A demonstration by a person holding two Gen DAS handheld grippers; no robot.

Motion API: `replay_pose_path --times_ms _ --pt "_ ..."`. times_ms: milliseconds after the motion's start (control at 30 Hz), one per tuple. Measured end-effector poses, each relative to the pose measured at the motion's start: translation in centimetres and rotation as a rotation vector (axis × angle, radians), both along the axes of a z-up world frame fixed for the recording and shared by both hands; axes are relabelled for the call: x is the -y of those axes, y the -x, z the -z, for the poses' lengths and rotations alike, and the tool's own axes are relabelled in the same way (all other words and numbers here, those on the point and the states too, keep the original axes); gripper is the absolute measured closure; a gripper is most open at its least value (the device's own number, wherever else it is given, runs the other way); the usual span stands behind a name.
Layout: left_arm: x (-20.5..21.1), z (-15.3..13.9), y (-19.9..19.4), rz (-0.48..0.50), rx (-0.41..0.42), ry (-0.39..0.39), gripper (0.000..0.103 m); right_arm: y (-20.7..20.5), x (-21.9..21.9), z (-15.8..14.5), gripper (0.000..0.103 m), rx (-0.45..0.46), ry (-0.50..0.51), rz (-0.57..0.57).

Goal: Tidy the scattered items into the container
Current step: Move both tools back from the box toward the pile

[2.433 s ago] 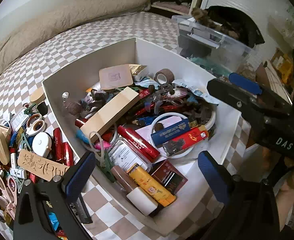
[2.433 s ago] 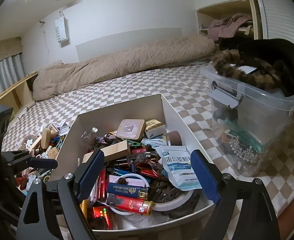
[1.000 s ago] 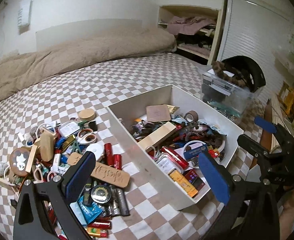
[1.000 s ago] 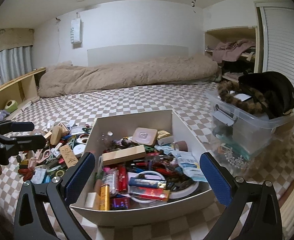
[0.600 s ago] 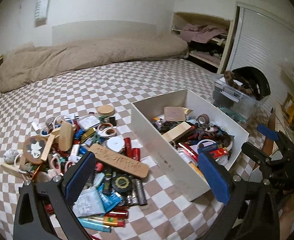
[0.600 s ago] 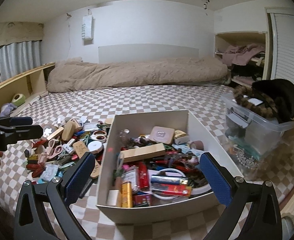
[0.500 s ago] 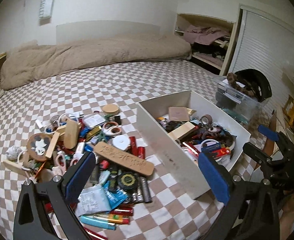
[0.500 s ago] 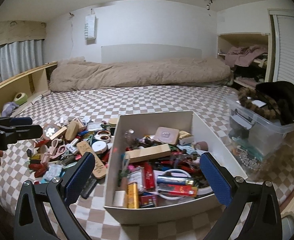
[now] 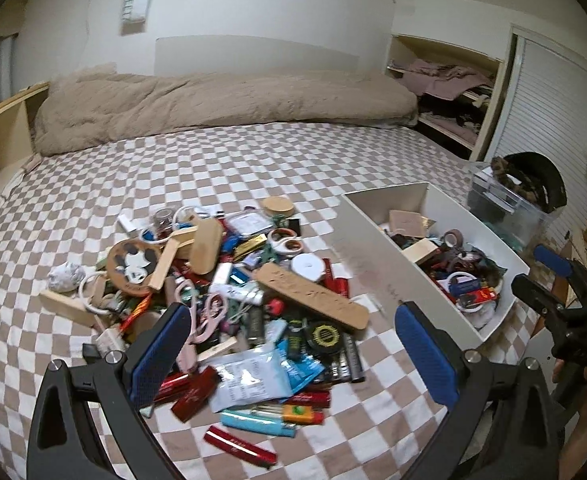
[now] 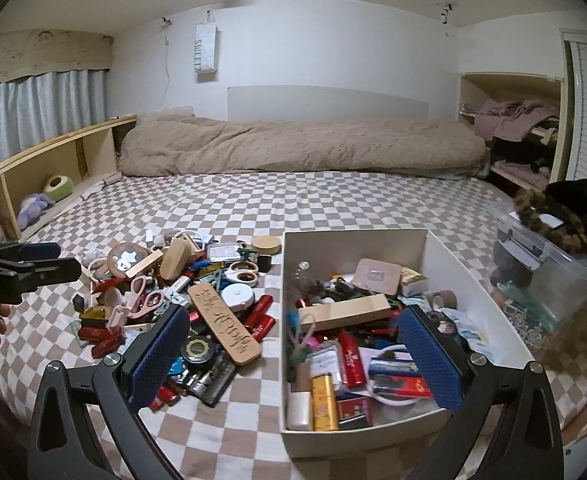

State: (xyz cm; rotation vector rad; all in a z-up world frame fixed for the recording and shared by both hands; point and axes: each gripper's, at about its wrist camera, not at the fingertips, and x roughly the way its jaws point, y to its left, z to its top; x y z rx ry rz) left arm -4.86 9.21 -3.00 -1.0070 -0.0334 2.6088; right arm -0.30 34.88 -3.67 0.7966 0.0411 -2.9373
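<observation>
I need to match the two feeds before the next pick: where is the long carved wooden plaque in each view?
Left wrist: wooden plaque lies centre, on the pile, left of the white box.
Right wrist: plaque lies left of centre, beside that box.
Shared landmark: the white box.

Print on the wooden tag and packets too small to read

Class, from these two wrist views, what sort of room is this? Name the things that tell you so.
Most likely a bedroom: a rumpled beige fluffy duvet lies along the head of a checked brown-and-white bed sheet, and folded clothes fill the open closet shelves beside it.
</observation>
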Motion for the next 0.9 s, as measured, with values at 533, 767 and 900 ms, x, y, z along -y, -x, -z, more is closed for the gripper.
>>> replay_pose_path --times_ms 533,767,900 --pt "5.1 1.4 0.4 -0.077 0.012 0.010 0.000 1.3 3.4 1.2 0.000 0.016 0.005 -0.065" --pt "6.8 2.1 0.7 -0.098 0.008 0.037 0.000 1.5 5.9 1.8 0.000 -0.007 0.022 -0.157" --pt "7.8 2.9 0.7 -0.108 0.017 0.053 0.000 1.8 7.3 2.7 0.000 0.002 0.010 -0.195"
